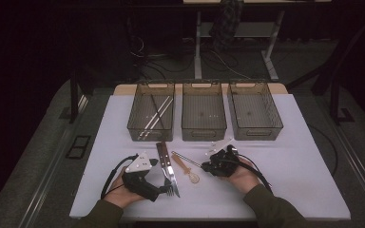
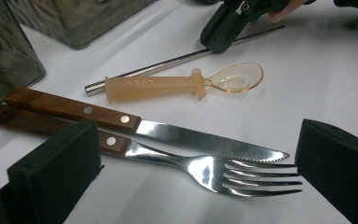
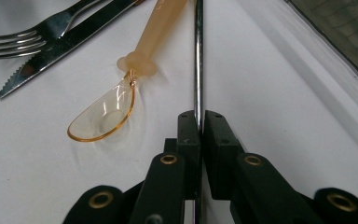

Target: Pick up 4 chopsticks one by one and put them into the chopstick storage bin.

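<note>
Two risks noted: right gripper [image 3: 197, 122] fingers pinched thin metal straw [image 3: 198, 56] at its very end on counter [image 1: 285, 166], so possibly slipped or swung into spoon [image 3: 103, 114]; left gripper [image 2: 191, 172] fingers wide, straddling fork [image 2: 205, 170].

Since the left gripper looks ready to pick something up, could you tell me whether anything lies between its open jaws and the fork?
Nothing visible does. The left gripper is open with its jaws on either side of the fork. The knife lies right alongside the fork, so a grasp might catch it too.
</note>
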The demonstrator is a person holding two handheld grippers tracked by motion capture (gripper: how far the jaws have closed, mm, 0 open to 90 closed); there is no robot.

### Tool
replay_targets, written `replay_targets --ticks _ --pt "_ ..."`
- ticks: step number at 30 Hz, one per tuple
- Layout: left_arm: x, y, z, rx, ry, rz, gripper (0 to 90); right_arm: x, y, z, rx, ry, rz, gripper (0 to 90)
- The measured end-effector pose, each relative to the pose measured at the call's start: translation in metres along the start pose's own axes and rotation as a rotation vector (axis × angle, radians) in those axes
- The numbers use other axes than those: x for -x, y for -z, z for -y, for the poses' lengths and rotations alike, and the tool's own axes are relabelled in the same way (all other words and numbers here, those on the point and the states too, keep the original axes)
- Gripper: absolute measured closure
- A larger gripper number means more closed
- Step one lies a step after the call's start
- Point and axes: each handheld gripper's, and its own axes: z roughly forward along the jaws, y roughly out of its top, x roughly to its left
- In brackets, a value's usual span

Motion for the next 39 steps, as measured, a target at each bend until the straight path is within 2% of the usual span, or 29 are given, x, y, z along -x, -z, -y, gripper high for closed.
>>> replay_targets --ticks 7,9,16,22,33,39 --pt "0.0 0.001 0.0 0.0 -0.002 -0.001 0.0 0.006 0.0 0.001 0.007 -0.002 -0.041 85.1" --pt "0.0 0.001 0.0 0.001 -0.002 0.0 0.0 0.006 0.001 0.0 0.005 0.002 -0.031 85.1" --pt "0.0 0.0 0.0 0.0 -0.002 -0.001 0.0 0.012 0.011 0.001 0.034 -0.039 -0.031 85.1" --pt "0.0 0.001 0.0 0.0 -0.003 -0.001 0.0 0.015 0.018 0.0 0.058 -0.052 -0.026 85.1" --pt "0.0 -0.001 0.001 -0.007 0.001 0.0 0.0 0.024 0.035 0.0 0.113 -0.073 -0.005 85.2" --pt "0.0 -0.002 0.002 -0.014 -0.001 0.006 0.0 0.029 0.043 0.001 0.151 -0.094 -0.013 85.2"
